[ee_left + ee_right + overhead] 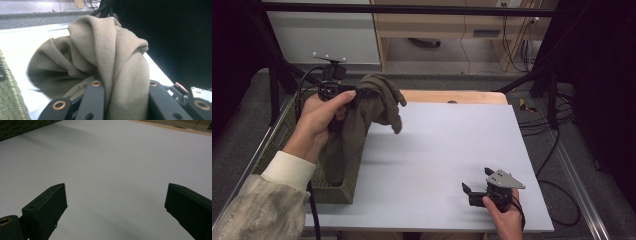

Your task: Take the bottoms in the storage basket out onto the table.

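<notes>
Currently the left hand-held gripper pinches the crumpled olive-green cloth, hanging long-axis down over the woven green basket at frame left; right hand-held gripper, spread, idles lower right on the white surface.

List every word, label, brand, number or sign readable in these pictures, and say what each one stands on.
None can be read. The olive cloth, the woven basket, the white table top and both claws, left and right, carry no legible print. A pale label on the wooden furniture at the back is too small to read.
</notes>
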Demonstrator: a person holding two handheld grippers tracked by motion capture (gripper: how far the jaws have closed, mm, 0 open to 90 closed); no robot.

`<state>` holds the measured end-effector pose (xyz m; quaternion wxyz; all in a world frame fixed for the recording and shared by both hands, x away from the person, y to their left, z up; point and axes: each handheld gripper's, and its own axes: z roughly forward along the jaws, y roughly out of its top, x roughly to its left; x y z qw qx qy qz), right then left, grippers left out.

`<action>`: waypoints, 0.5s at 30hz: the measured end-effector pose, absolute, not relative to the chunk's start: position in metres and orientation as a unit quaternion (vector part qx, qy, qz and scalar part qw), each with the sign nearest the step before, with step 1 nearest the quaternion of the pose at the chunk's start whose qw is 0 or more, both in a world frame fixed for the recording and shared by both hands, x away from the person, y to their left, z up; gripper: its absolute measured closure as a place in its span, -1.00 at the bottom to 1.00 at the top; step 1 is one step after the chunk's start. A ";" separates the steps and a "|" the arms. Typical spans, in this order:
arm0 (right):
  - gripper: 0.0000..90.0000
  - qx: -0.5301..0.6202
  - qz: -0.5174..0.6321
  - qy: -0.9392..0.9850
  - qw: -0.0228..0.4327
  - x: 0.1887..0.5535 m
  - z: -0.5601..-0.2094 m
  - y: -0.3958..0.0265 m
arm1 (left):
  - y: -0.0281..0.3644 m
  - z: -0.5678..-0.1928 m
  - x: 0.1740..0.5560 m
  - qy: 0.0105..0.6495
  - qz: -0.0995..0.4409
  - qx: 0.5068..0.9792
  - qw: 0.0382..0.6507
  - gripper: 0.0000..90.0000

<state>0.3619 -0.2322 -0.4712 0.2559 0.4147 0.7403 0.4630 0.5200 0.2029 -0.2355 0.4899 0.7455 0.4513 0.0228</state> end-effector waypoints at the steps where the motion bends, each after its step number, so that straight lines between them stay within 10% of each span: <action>1: -0.90 0.415 0.463 0.741 0.256 0.362 -0.471 -0.232 | 0.202 -0.238 0.520 0.449 0.020 0.747 0.489 0.75; 15: -0.90 0.415 0.464 0.739 0.257 0.362 -0.471 -0.235 | 0.182 -0.251 0.522 0.441 0.013 0.764 0.471 0.75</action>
